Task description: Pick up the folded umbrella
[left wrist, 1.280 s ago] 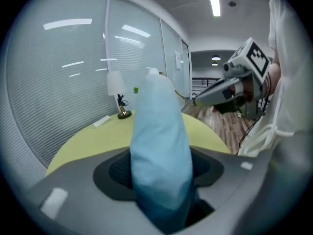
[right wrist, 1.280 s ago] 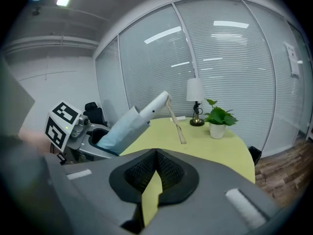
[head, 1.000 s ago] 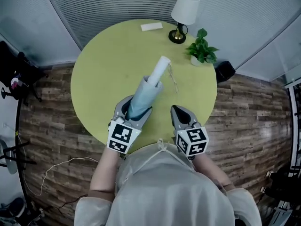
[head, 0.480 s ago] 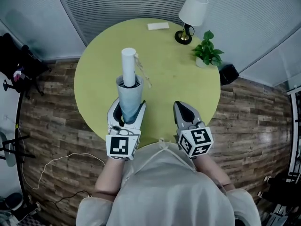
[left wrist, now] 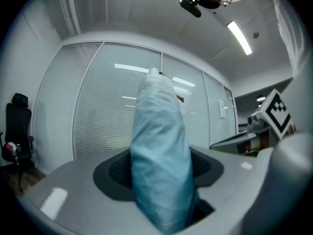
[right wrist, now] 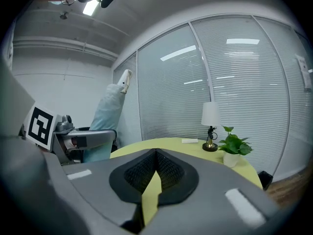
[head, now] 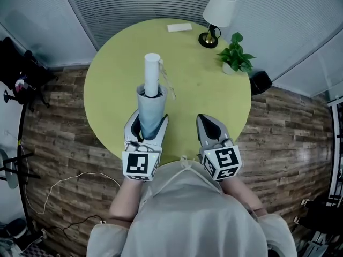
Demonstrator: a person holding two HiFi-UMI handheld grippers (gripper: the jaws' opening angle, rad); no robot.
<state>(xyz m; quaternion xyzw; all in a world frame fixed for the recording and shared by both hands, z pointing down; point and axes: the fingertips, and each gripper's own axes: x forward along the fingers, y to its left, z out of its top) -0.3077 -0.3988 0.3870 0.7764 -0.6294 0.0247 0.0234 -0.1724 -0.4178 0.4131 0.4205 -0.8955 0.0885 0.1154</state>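
Observation:
The folded umbrella (head: 150,110) has a pale blue cover and a white handle (head: 152,74). It is lifted off the round yellow-green table (head: 198,90) and points away from me. My left gripper (head: 147,123) is shut on its blue lower part. In the left gripper view the umbrella (left wrist: 159,151) fills the space between the jaws and rises up and away. My right gripper (head: 209,126) hovers over the table's near edge, shut and empty. The right gripper view shows those jaws (right wrist: 155,155) nearly together, with the held umbrella (right wrist: 107,121) at the left.
At the table's far side stand a white-shaded lamp (head: 218,12), a small potted plant (head: 236,58) and a flat white box (head: 179,27). A dark object (head: 259,82) sits on the wood floor by the table's right edge. A black chair (head: 21,74) stands at the left.
The umbrella has swung from leaning toward the upper right to pointing straight away from me, and the left gripper turned with it. The right gripper has barely shifted.

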